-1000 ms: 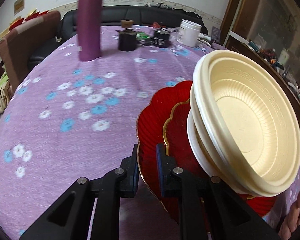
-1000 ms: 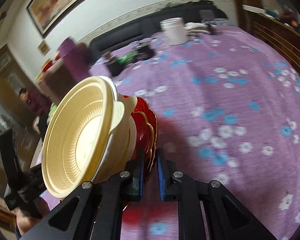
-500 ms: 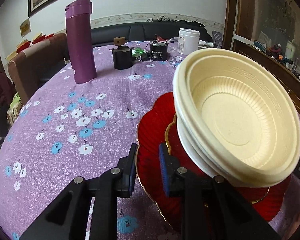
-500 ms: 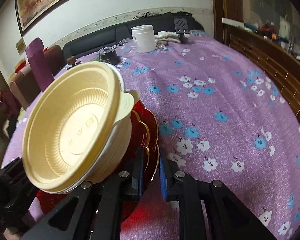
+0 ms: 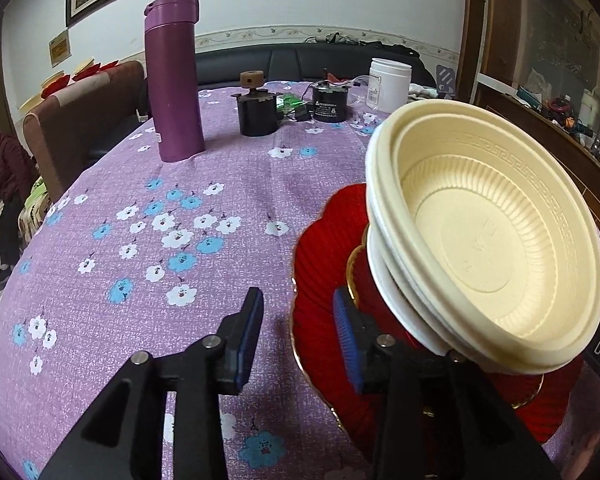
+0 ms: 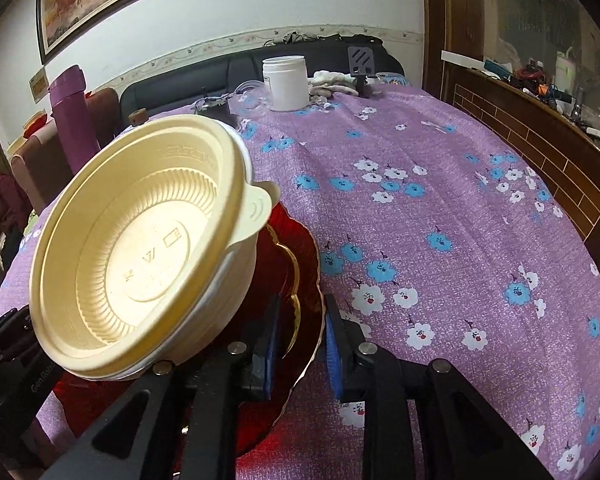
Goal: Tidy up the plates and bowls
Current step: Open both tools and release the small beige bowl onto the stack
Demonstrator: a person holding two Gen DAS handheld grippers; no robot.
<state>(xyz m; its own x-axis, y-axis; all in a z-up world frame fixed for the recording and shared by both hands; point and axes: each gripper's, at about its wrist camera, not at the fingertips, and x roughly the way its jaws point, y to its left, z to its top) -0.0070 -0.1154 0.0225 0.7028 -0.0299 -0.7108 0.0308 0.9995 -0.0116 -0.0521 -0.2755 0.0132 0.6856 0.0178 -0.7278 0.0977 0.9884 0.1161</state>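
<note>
A stack stands on the purple flowered tablecloth [image 5: 100,320]: red plates [image 5: 320,248] with gold rims, a white bowl [image 5: 380,272] on them, and a cream ribbed bowl [image 5: 480,240] on top. My left gripper [image 5: 296,300] straddles the plates' left rim. Its jaws are opening and neither blue pad presses on the rim. In the right wrist view the same red plates [image 6: 300,248] and cream bowl [image 6: 140,240] lie left of centre. My right gripper [image 6: 302,308] straddles the right rim, its jaws also opening, with a gap at the left pad.
A purple flask [image 5: 174,76], two black motor-like parts [image 5: 258,112] and a white jar [image 5: 390,84] stand at the table's far side. A person [image 5: 0,184] sits beyond the left edge. A wooden cabinet [image 6: 540,148] runs along the right.
Both grippers held the plates' rims tightly and have spread their jaws off them. The stack, steeply tilted and raised before, has come down closer to level on the cloth.
</note>
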